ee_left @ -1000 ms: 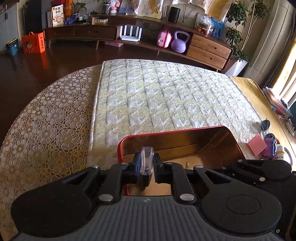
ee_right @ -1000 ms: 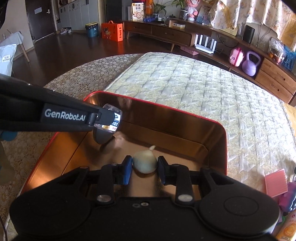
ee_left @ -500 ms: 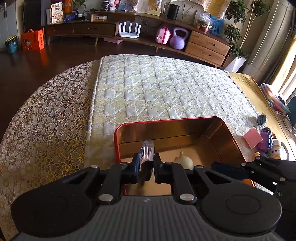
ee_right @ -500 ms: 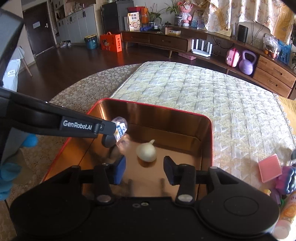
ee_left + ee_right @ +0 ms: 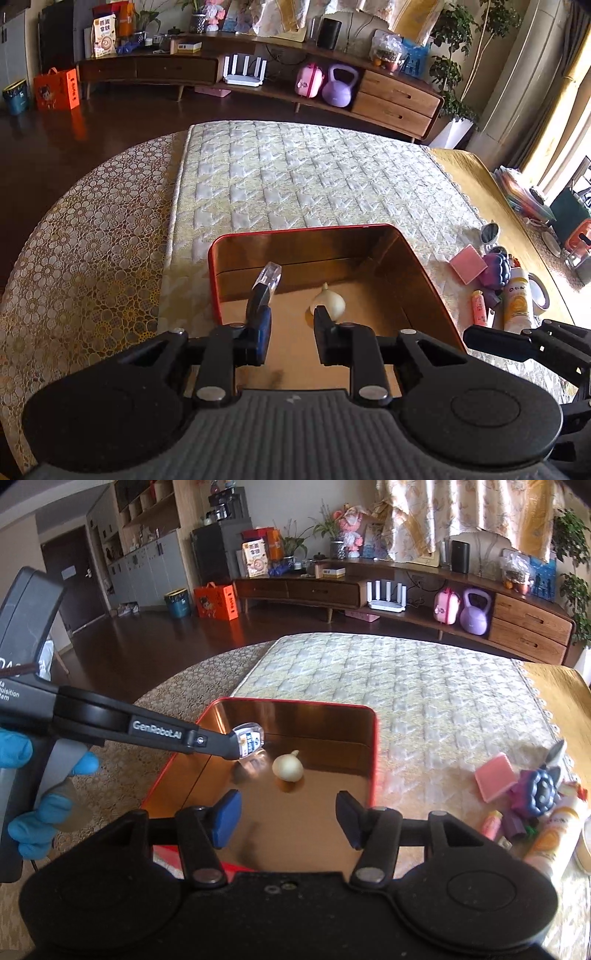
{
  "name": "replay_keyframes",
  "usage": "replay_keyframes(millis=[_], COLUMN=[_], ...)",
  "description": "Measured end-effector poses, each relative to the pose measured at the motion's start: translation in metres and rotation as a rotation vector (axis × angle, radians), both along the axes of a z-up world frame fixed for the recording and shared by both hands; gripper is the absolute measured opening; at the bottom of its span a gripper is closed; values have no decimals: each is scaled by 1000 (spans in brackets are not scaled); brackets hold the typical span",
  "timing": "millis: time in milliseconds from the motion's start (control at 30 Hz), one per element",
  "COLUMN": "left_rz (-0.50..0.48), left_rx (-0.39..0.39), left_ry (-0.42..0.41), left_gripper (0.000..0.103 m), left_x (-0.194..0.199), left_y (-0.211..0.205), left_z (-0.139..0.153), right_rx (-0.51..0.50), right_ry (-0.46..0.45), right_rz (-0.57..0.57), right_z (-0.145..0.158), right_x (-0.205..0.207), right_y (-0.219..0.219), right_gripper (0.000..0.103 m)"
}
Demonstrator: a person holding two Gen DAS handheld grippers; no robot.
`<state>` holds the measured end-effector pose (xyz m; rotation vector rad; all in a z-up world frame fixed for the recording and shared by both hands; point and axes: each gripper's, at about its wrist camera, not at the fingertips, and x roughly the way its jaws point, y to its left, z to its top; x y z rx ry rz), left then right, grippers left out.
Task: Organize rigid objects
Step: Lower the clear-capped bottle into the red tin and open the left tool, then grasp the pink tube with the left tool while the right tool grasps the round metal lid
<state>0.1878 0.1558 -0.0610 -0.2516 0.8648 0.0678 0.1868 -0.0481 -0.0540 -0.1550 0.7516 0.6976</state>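
Both claws spread over the red tin.
The small clear bottle [image 5: 266,280] leans against the left claw's [image 5: 291,334] left finger; the garlic bulb [image 5: 288,767] lies ahead of the empty right claw [image 5: 288,821], in the red tin [image 5: 373,753].

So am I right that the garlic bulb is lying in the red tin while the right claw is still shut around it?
Not quite: the garlic bulb does lie in the red tin, but the right claw is open, its fingers apart and clear of the bulb, as the right wrist view shows.
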Motion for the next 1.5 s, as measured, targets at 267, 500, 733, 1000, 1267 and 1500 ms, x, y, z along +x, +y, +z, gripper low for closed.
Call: replay_keyframes(millis=[267,500,733,1000,1267,1500], left_rz=[-30,-67,-97,-116,-151,-189], left_rx=[24,41,55,58,75,115], left_ry=[-50,-91,-116,-133,-131,-118], left_gripper=[25,25,27,71,84,85], left_x=[-24,-42,-56,-63,-54,-26], left_y=[-28,-61,-91,-122,-159,-189], left_z=[18,32,38,34,26,15], right_rx=[22,59,83,108,115,61], right_ry=[-49,-88,-108,-105,-142,-192], right_rz=[-48,-112,-167,-269,-383,-428], right_z=[12,20,22,18,17,15], right_x=[-27,-44,-61,-75,-71,-40], right_y=[-36,-72,-105,-155,-208,-236], right_gripper=[66,75,81,88,102,103])
